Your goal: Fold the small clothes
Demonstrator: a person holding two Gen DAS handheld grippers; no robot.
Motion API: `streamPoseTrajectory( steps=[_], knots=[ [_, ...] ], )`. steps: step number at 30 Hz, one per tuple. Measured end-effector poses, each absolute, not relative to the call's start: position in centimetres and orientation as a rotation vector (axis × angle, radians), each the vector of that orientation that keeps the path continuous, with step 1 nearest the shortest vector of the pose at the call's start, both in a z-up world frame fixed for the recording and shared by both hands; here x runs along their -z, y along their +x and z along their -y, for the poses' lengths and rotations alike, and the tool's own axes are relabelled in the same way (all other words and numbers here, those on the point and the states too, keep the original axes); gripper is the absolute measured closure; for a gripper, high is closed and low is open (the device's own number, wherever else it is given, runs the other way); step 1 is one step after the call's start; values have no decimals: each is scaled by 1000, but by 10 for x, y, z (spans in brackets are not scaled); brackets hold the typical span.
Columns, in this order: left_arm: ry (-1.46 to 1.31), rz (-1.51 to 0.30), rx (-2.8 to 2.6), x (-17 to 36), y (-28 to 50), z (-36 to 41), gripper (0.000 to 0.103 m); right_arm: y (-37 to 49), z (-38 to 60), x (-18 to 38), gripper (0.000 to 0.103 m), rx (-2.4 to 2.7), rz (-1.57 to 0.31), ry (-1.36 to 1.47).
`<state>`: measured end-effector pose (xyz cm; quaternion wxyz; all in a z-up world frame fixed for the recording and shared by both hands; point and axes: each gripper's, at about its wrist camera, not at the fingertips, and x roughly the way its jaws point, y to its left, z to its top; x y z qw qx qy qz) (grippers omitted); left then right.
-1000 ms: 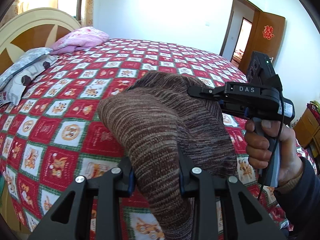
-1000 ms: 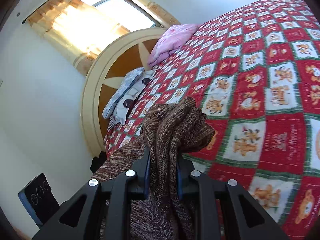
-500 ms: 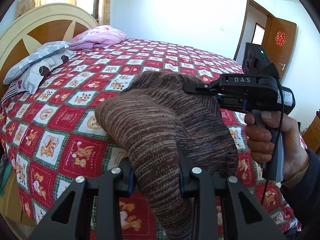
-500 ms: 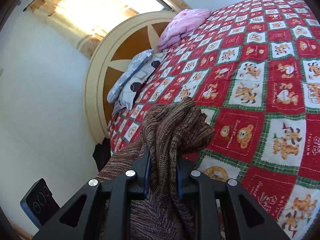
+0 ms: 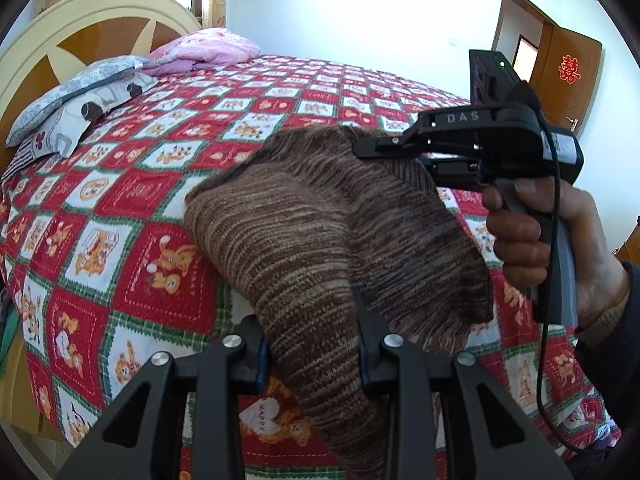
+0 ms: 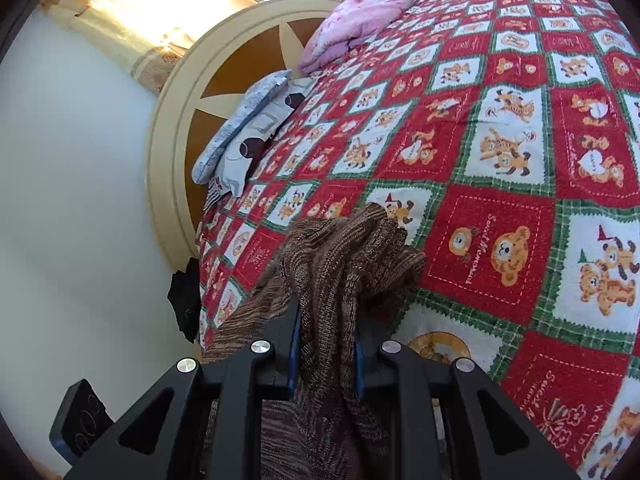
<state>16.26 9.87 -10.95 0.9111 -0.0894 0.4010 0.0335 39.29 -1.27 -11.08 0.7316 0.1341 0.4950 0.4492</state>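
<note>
Both tongs — left gripper (image 5: 312, 356), right gripper (image 6: 325, 354) — pinch the brown knit (image 5: 320, 240) over the open bedspread (image 5: 132, 208); only the left view shows the door (image 5: 568, 76)

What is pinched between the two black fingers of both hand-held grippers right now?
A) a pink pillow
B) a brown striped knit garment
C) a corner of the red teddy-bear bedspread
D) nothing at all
B: the brown striped knit garment sits clamped in the left gripper and also bunches between the fingers of the right gripper, above the bedspread.
</note>
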Motion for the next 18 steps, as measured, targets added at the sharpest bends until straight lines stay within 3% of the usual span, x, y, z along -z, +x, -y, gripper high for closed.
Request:
streamPoseTrajectory(
  steps=[18],
  knots=[
    [-168,-819,-76,139,154,-92,68,391,1,140,81,-885,-1123,177]
  ],
)
